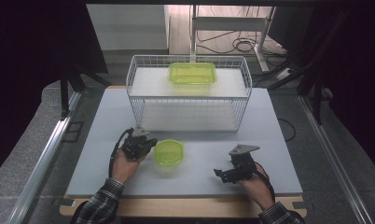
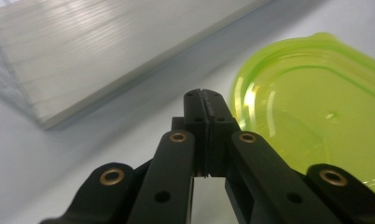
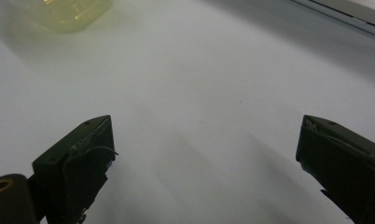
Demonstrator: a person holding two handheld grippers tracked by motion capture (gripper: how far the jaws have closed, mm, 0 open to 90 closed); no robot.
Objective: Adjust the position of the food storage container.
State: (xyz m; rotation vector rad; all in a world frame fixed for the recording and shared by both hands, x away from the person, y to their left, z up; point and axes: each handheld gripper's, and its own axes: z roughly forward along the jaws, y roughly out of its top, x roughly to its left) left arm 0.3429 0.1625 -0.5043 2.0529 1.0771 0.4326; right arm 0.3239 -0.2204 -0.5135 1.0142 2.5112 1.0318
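Left tool (image 1: pixel 149 143) sits in the lower left of the high view with its jaws pressed together on nothing, its tip just beside the left edge of the green round container (image 1: pixel 169 152), which rests on the white tabletop (image 1: pixel 269 140) at lower centre. In the left gripper view the closed tip lies against that green rim (image 2: pixel 251 84); whether it touches cannot be told. The work in hand looks like nudging or taking hold of this container, so the person does best to open the jaws before closing in, set one jaw inside the wall and one outside, and keep the tool low so the light plastic does not skid away. In the upper centre a wire basket (image 1: pixel 244 88) holds a green rectangular container (image 1: pixel 192 73) on its upper shelf, well apart from the round one. At lower right, the right tool (image 1: pixel 219 174) rests with its jaws spread wide and empty.
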